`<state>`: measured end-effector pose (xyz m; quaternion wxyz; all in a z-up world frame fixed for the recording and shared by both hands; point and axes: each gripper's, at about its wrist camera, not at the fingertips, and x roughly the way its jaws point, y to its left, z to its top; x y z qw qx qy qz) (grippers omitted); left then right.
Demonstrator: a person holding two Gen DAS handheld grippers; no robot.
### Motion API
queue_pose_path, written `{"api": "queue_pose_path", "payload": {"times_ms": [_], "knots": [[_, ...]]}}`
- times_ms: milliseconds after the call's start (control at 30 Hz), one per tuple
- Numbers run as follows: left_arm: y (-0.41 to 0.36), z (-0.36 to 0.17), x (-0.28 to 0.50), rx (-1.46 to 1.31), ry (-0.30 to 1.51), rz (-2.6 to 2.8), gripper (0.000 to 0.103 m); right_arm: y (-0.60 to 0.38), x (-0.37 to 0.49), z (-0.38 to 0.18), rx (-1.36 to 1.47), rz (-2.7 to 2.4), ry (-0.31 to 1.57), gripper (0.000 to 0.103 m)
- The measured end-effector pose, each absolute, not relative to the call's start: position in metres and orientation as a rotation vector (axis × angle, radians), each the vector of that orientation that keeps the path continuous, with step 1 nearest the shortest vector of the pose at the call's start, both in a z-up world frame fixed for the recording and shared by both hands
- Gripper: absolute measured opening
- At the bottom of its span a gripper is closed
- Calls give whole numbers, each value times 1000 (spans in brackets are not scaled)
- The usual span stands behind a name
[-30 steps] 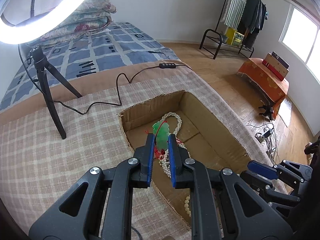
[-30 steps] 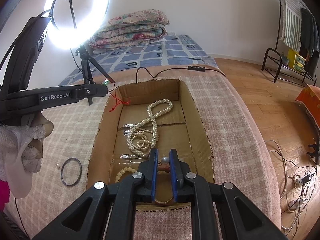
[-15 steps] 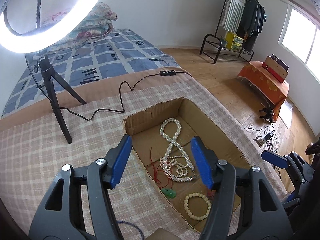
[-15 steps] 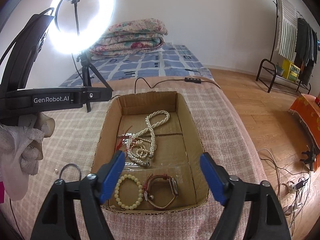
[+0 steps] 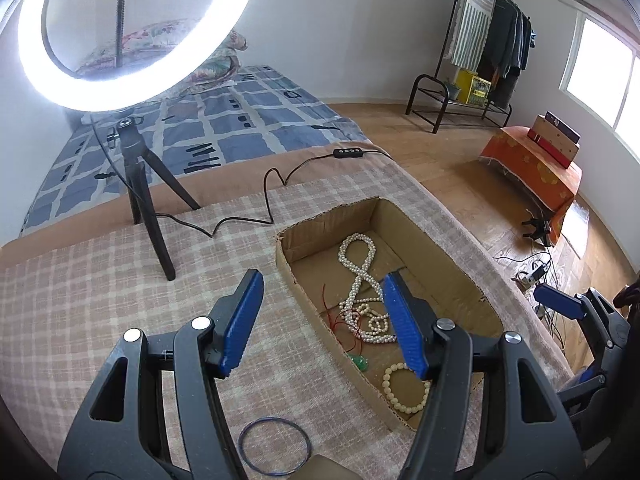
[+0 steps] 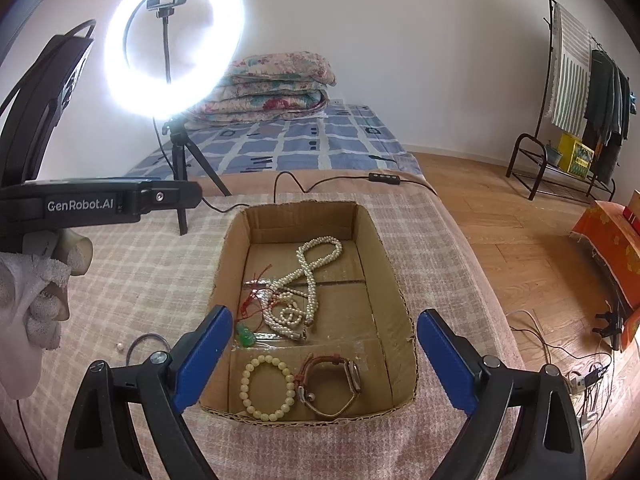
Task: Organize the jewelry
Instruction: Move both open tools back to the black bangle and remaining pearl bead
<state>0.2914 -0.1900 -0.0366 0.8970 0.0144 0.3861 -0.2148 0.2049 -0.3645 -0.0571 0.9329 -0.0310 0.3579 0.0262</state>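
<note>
A cardboard box point(image 6: 384, 264) point(image 5: 452, 264) sits on the checked cloth. In it lie a pearl necklace point(image 6: 308, 276) point(image 5: 360, 276), a green pendant on red cord point(image 6: 246, 336) point(image 5: 358, 362), a cream bead bracelet point(image 6: 266, 386) point(image 5: 404, 390) and a brown-strap watch point(image 6: 332, 384). My left gripper point(image 5: 322, 320) is open and empty above the box's left wall. My right gripper point(image 6: 324, 354) is open and empty over the box's near end. A thin dark bangle point(image 5: 274, 446) point(image 6: 146, 344) lies on the cloth left of the box, a small pearl point(image 6: 119, 345) beside it.
A ring light on a black tripod point(image 5: 140, 184) point(image 6: 176, 144) stands on the cloth behind the box, its cable point(image 5: 276, 184) trailing right. The left gripper body point(image 6: 100, 202) shows at left in the right wrist view. The bed edge drops to a wooden floor point(image 6: 520, 216) on the right.
Both grippers opened and pulled back and up. The left one let go of the green pendant, the right one of the watch; both now lie in the box.
</note>
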Motion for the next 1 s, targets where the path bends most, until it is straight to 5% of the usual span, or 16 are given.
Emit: {"api": "queue_pose_path", "payload": {"times_ms": [433,900,1000], "knots": [[-113,-16,256,7,778,-383,64,-338,188,-38,-44,117,695,93],[-51,-58,223,36,839,-373,63,-270,160,-61,2,285,840,57],[-45,-72,221,38,873,-394,54,-257,159,-79,30,297,906,51]]}}
